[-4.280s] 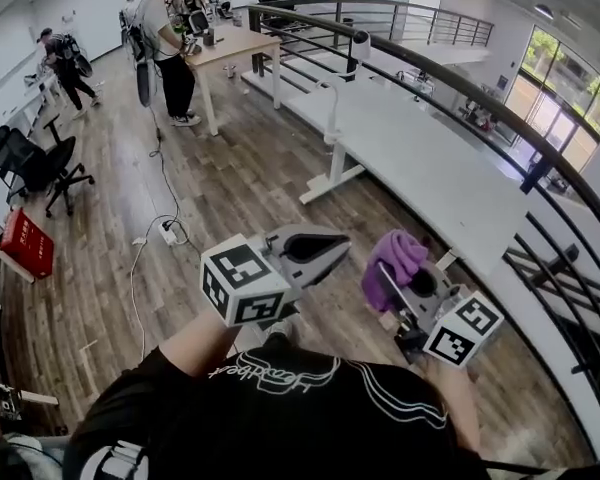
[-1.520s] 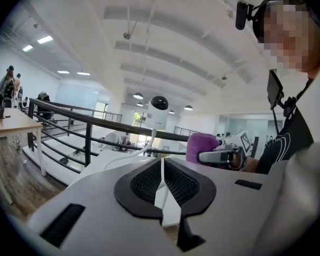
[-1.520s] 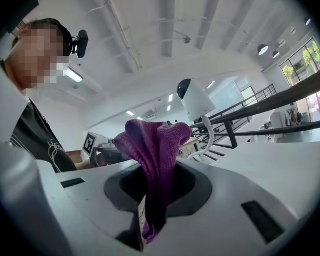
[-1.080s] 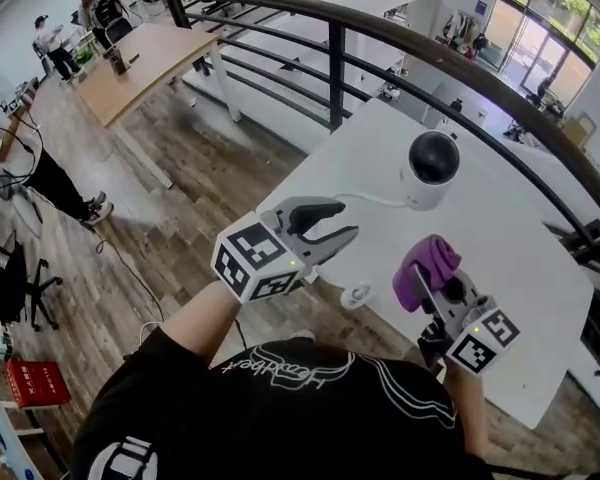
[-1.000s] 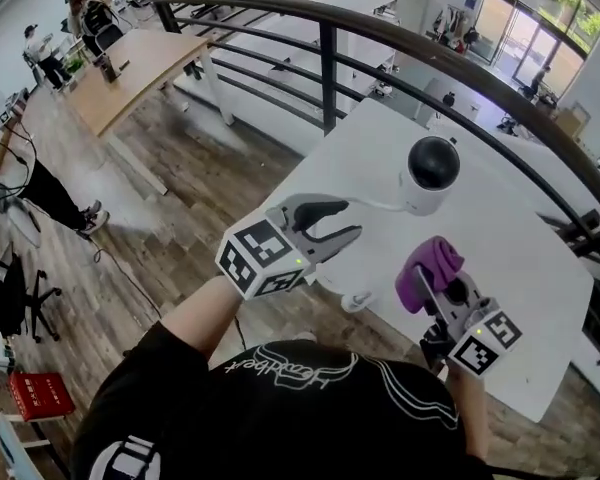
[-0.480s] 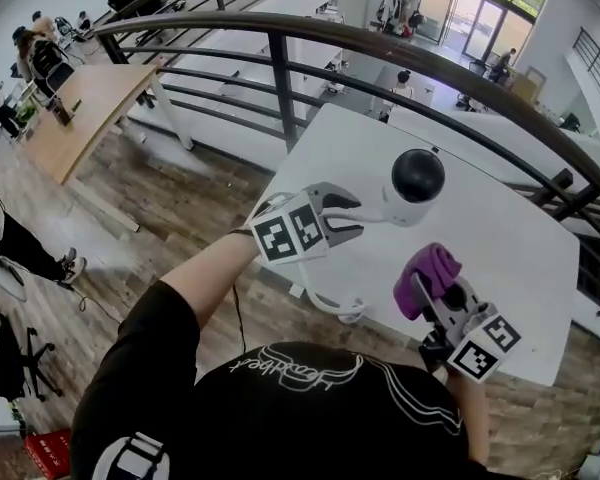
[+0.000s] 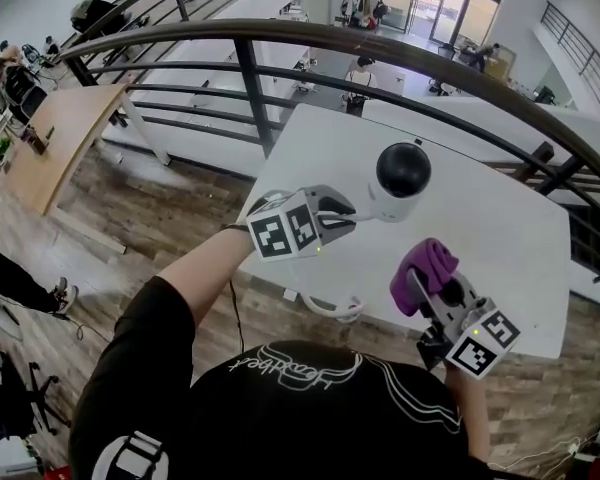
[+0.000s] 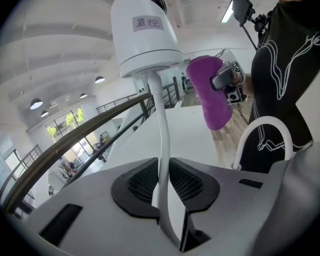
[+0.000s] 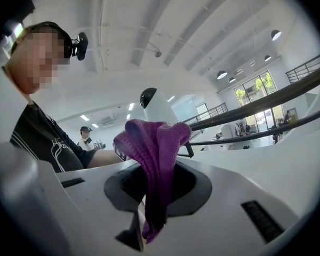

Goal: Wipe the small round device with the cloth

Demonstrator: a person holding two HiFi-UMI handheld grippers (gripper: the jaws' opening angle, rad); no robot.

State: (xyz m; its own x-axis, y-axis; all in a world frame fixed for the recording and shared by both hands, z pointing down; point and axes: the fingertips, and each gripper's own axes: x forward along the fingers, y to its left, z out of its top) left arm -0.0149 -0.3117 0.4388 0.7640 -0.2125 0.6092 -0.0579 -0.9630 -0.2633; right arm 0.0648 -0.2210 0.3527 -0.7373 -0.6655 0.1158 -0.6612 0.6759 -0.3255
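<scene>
Wiping has not begun. The left tongs (image 7: 340, 212), jaws just closing, pinch the white cable (image 8: 162, 159). The small round device (image 7: 400, 176) stands on the table (image 7: 500, 238) just ahead of them. The right tongs (image 7: 427, 286) clamp the cloth (image 7: 427, 261), near the device but apart from it.

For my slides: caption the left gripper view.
Left gripper, fingers just closing on the white cable below the dome camera; purple cloth beyond.
</scene>
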